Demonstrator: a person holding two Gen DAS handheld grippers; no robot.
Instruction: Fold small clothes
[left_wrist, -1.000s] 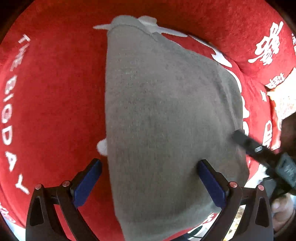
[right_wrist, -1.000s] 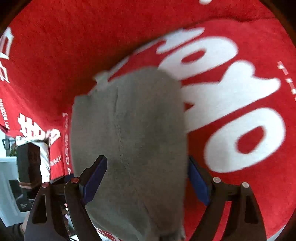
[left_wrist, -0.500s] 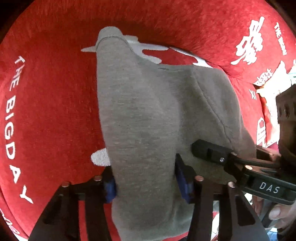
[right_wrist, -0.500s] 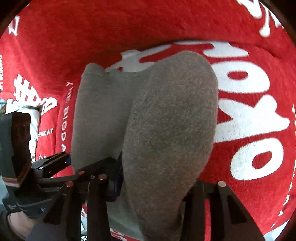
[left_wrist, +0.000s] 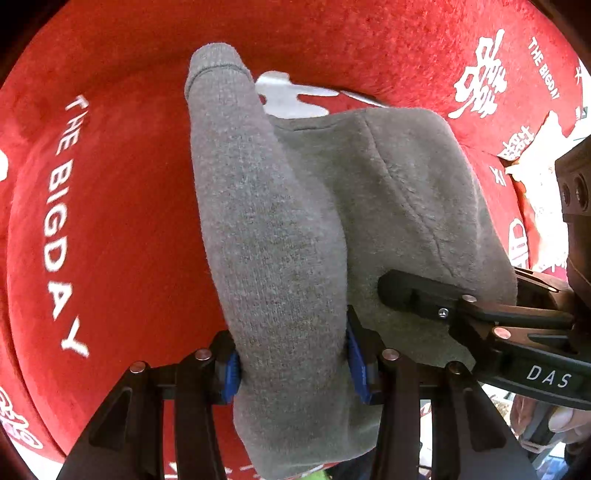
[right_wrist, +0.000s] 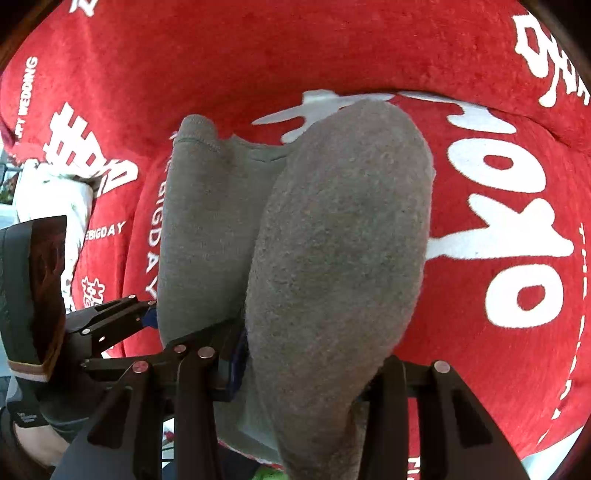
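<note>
Left wrist view: left gripper (left_wrist: 293, 363) has its blue-padded fingers (left_wrist: 232, 373) pinching a bunched ridge of the grey garment (left_wrist: 273, 229) at its near edge; the pinched fold stands up as a tall ridge running away from the cam, hemmed end at top. Rest of the garment spreads to the right, lying on the red cloth (left_wrist: 129, 229) w/ white lettering ("THE BIGDAY") that covers the surface. Right gripper (left_wrist: 436, 302) comes in from the right side, one black finger pressed against the garment's lower right part, just beside the left gripper; its body reads "DAS". Bit of a hand (left_wrist: 554, 424) shows low right behind it. Right wrist view: right gripper (right_wrist: 306, 373) fingers closed in on a thick rounded hump of the same grey garment (right_wrist: 340, 236), fabric bulging up betw. them and hiding most of the right-side finger; blue pad (right_wrist: 238, 363) visible on the left-side one. Flatter part of the garment w/ stitched hem lies to the left on the red cloth (right_wrist: 461, 295), big white letters to the right. Left gripper (right_wrist: 147, 315) seen at left, fingers gripping the garment's left edge. White crumpled item (right_wrist: 55, 199) far left, can't tell what it is.
</note>
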